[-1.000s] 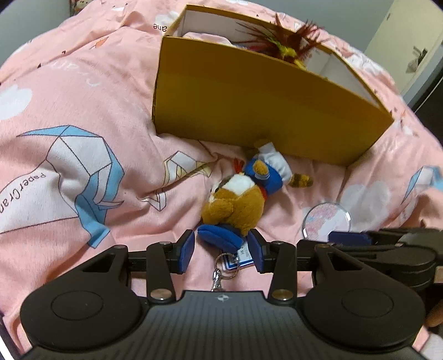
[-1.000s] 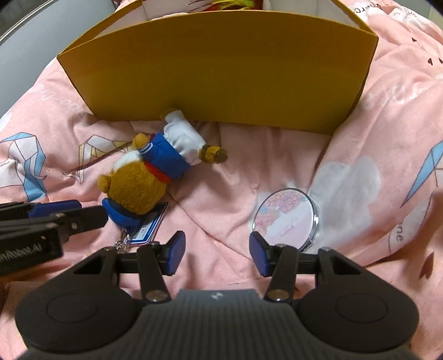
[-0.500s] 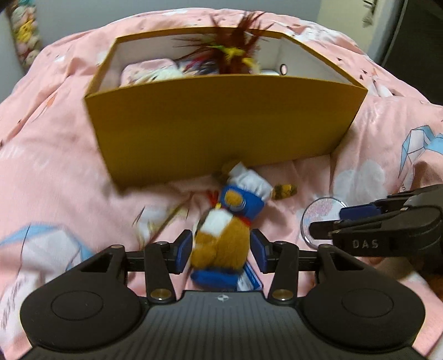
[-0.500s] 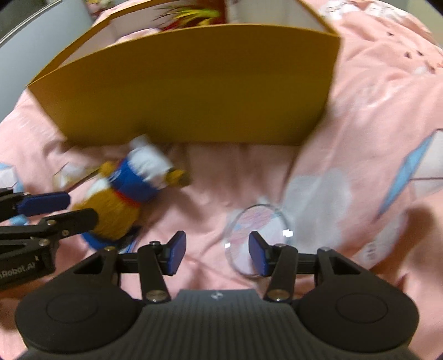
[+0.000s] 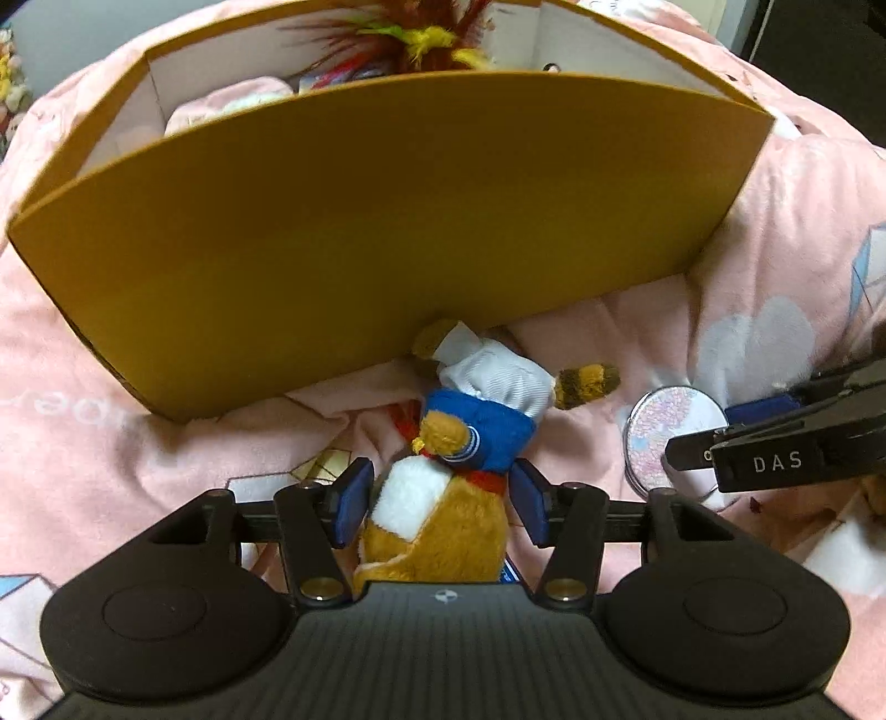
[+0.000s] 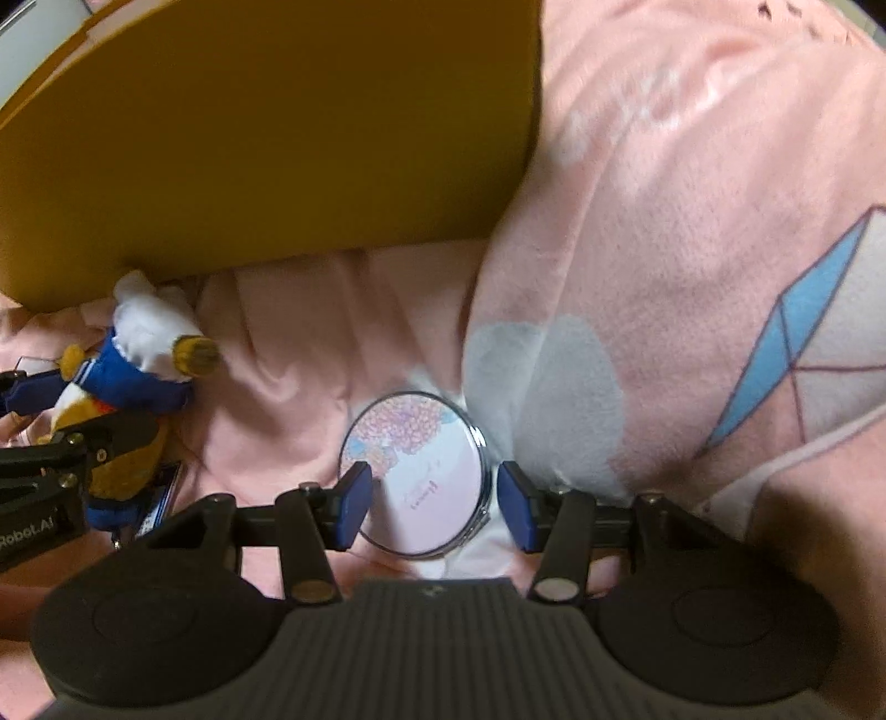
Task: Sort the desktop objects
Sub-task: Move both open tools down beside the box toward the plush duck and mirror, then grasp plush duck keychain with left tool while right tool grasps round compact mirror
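Note:
A brown plush toy (image 5: pixel 443 498) in a blue top and white hat lies on the pink blanket in front of the yellow box (image 5: pixel 387 232). My left gripper (image 5: pixel 440 501) is open with its pads on either side of the toy's body. The toy also shows in the right wrist view (image 6: pixel 133 376). A round pink compact mirror (image 6: pixel 418 471) lies flat on the blanket. My right gripper (image 6: pixel 429 504) is open with its pads on either side of the mirror. The mirror (image 5: pixel 664 437) and the right gripper (image 5: pixel 736 437) also show in the left wrist view.
The yellow box holds a feathered toy (image 5: pixel 410 39) and other items. Its front wall stands close behind the plush toy and the mirror. The pink blanket (image 6: pixel 692 277) has folds and rises to the right. The left gripper (image 6: pixel 50 443) sits at the left edge of the right wrist view.
Both grippers have moved forward and down. The left now straddles the plush toy's body. The right has shifted right so that it straddles the mirror. Both stayed open.

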